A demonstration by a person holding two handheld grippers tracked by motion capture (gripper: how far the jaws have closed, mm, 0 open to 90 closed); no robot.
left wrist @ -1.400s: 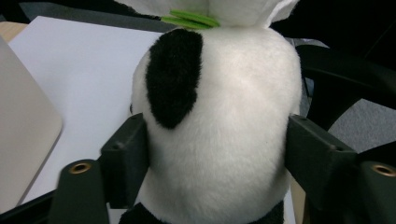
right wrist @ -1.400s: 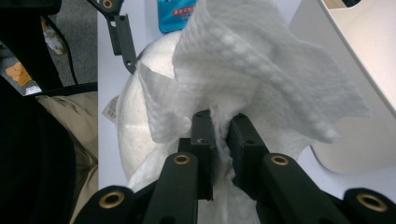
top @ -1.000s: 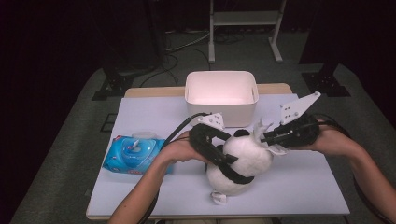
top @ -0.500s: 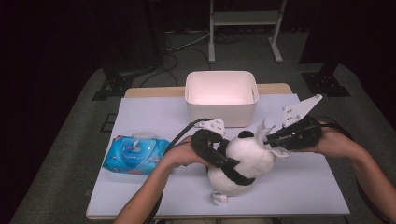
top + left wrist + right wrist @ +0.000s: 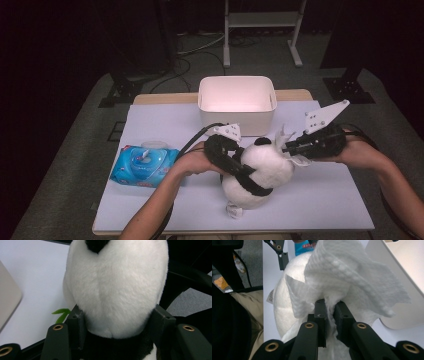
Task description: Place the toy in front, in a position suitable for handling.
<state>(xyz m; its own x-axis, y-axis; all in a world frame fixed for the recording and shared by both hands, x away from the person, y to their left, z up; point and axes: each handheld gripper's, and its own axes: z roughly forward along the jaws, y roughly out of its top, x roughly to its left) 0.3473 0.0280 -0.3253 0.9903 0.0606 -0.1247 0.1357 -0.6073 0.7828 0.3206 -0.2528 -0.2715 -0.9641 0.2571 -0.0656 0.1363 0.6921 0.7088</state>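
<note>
A black-and-white panda plush (image 5: pixel 267 170) stands on the white table (image 5: pixel 325 200), near its front middle. From the left, my left gripper (image 5: pixel 244 161) reaches around the panda's head (image 5: pixel 117 285). Its jaws have just been closing with the head between them, and both pads (image 5: pixel 76 317) now press into the fur. On the panda's right side, my right gripper (image 5: pixel 290 147) is shut on a crumpled white tissue (image 5: pixel 352 272). The tissue (image 5: pixel 300 160) rests against the panda's white fur (image 5: pixel 279 305).
A white rectangular bin (image 5: pixel 237 82) stands just behind the panda. A blue pack of wet wipes (image 5: pixel 145 165) lies at the left of the table. A small green leaf (image 5: pixel 61 313) lies beside the panda. The floor around the table is dark, with cables and stands behind.
My left gripper has shifted slightly towards the panda and narrowed its jaws onto the head. The right gripper with the tissue has stayed put.
</note>
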